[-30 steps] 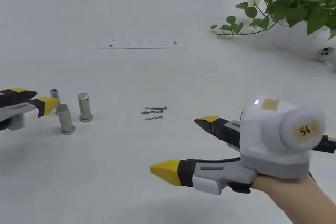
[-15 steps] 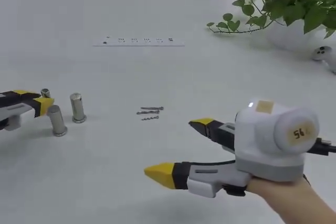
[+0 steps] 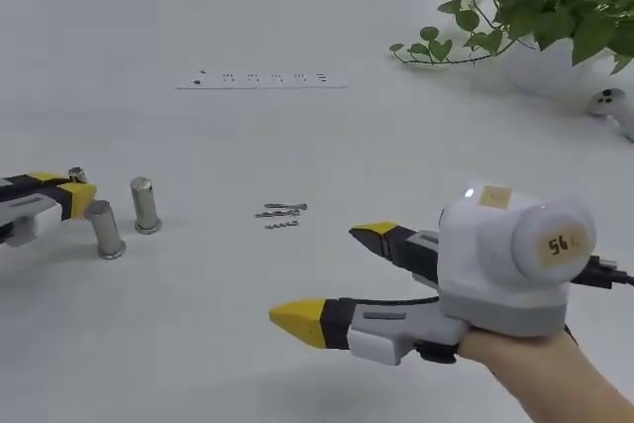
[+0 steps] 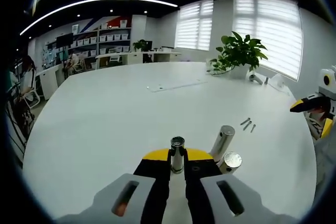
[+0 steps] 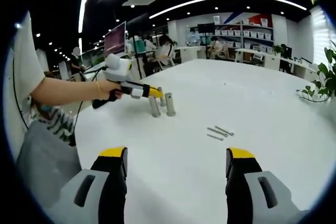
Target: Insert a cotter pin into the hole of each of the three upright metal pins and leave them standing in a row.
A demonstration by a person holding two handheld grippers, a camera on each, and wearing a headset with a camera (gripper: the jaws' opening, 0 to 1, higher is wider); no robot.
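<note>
From head height we look down along the bench [image 3: 297, 27], the left gripper view hugs the metal pins [image 4: 224, 139], and the right gripper view faces them from afar.

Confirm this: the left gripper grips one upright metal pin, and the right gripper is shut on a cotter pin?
Wrong on the right gripper: it is open and empty, and the three cotter pins lie on the table, per the right gripper view. The left gripper does grip one upright metal pin.

The left gripper [image 4: 177, 157] clasps one upright metal pin [image 4: 177, 145] between its yellow-tipped jaws. Two other pins [image 4: 224, 140] stand just beside it. Small cotter pins [image 4: 247, 124] lie beyond them, nearer the bench's [image 4: 105, 108] edge.
</note>
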